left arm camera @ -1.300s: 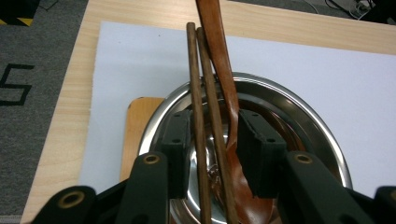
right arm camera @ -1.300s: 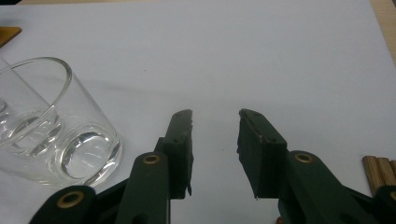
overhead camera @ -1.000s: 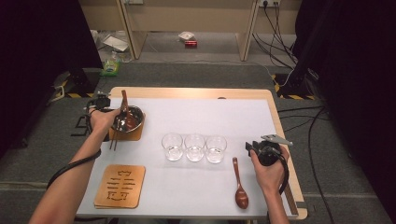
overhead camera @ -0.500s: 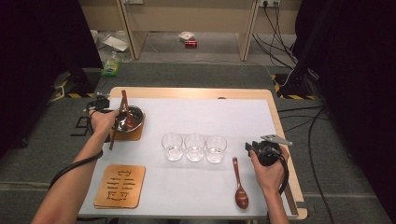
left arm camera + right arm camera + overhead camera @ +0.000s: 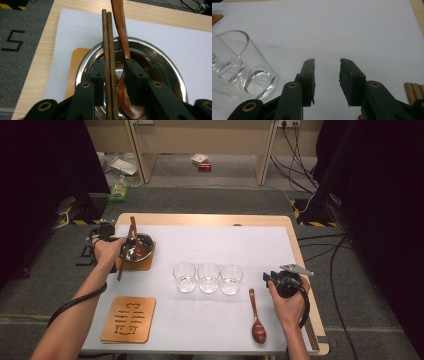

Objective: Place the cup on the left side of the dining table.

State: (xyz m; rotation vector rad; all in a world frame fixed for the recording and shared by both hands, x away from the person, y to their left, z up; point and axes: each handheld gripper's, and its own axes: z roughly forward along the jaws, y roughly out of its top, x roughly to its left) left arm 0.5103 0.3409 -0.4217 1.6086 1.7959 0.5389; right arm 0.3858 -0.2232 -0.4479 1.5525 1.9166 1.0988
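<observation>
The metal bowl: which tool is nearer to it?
Left. The left tool is over the metal bowl, chopsticks between its jaws; the right tool is far across the table.

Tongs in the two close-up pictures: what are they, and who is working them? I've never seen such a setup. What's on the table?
There is no robot here. A person holds hand-worked tongs in each hand, and each carries a small camera looking along its black jaws. The wide picture comes from a fixed camera above the table. On the white sheet stand three glasses, with a loose wooden spoon and a carved coaster nearer the person. At the left, a steel bowl sits on another coaster, with a second spoon in it. The left tongs have just been opening. A pair of chopsticks runs between the jaws, no longer pinched. The right tongs are open and hold nothing.
</observation>
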